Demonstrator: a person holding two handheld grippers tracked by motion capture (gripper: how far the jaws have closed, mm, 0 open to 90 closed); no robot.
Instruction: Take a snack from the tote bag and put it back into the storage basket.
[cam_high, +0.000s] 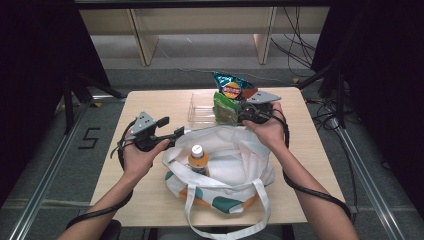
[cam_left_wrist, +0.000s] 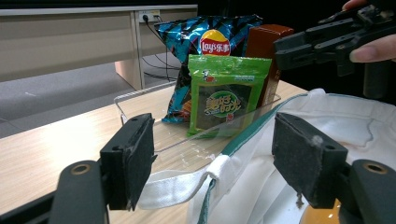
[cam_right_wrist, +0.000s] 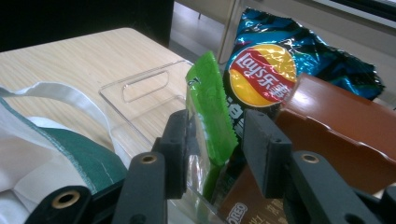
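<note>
- High view: the person is working at a desk where a white cloth bag is lying open, an orange-capped bottle standing inside it. The left tool is resting at the bag's left rim; the right tool is reaching into a clear tray at the far side, where a green snack packet, a blue chip bag and a brown box are standing together.
- Left gripper view: the left tool is standing wide open, its pads on either side of the bag's rim and white strap without pressing them. The green snack packet is standing upright in the tray's near corner, its printed face turned toward this camera, long axis running vertically.
- Right gripper view: the right tool is straddling the packet's top edge; the jaws are standing apart, one pad close against the foil, the other clear, so nothing is gripped. The packet is presenting edge-on here.
- Judged step: picking the packet for the bag. Doing it well probably means centring the pads on the flat faces below the crimped seal, closing squarely, then lifting straight up clear of the chip bag and box.
</note>
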